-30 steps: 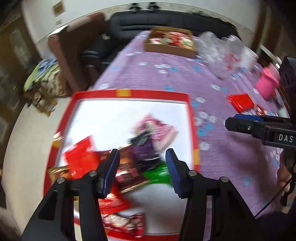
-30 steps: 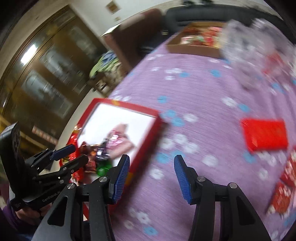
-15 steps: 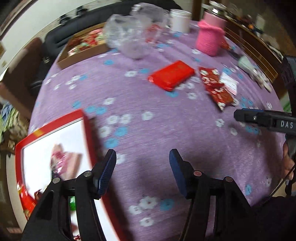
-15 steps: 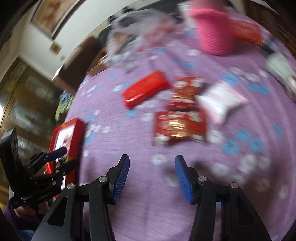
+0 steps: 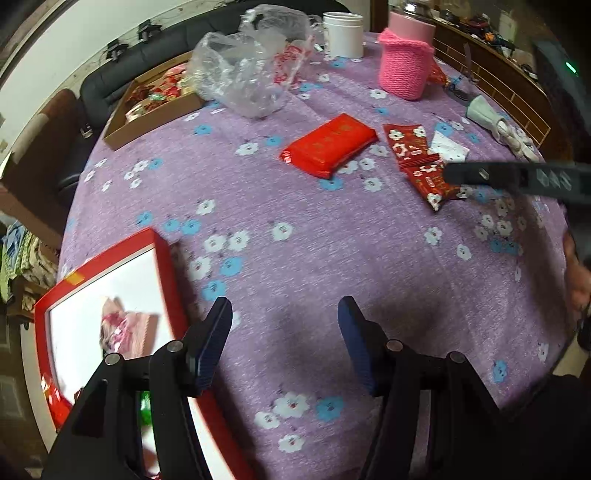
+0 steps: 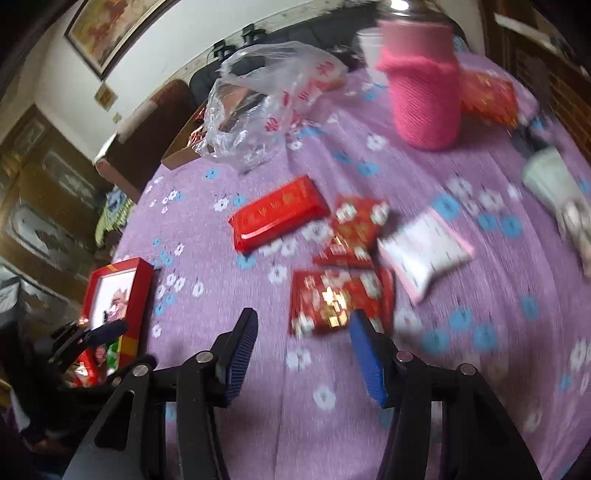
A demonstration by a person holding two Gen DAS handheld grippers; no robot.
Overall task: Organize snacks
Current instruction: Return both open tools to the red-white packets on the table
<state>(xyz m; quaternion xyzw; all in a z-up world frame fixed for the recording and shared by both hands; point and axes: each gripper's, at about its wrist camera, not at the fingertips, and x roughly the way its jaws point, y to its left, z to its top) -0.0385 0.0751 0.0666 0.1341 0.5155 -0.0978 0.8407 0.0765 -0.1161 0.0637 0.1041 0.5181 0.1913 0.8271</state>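
A red-rimmed white tray at the table's left holds a pink snack pack and other wrappers; it also shows in the right wrist view. Loose on the purple cloth lie a red flat box, red patterned packets and a white-pink packet. My left gripper is open and empty over bare cloth beside the tray. My right gripper is open and empty, just short of the nearest red packet.
A clear plastic bag, a cardboard box of snacks, a white jar and a pink knit-covered container stand at the far side. A sofa and armchair lie beyond the table.
Both grippers swung right, away from the tray toward the loose packets. The right gripper has come closer to the red packets. Both stayed open and empty.
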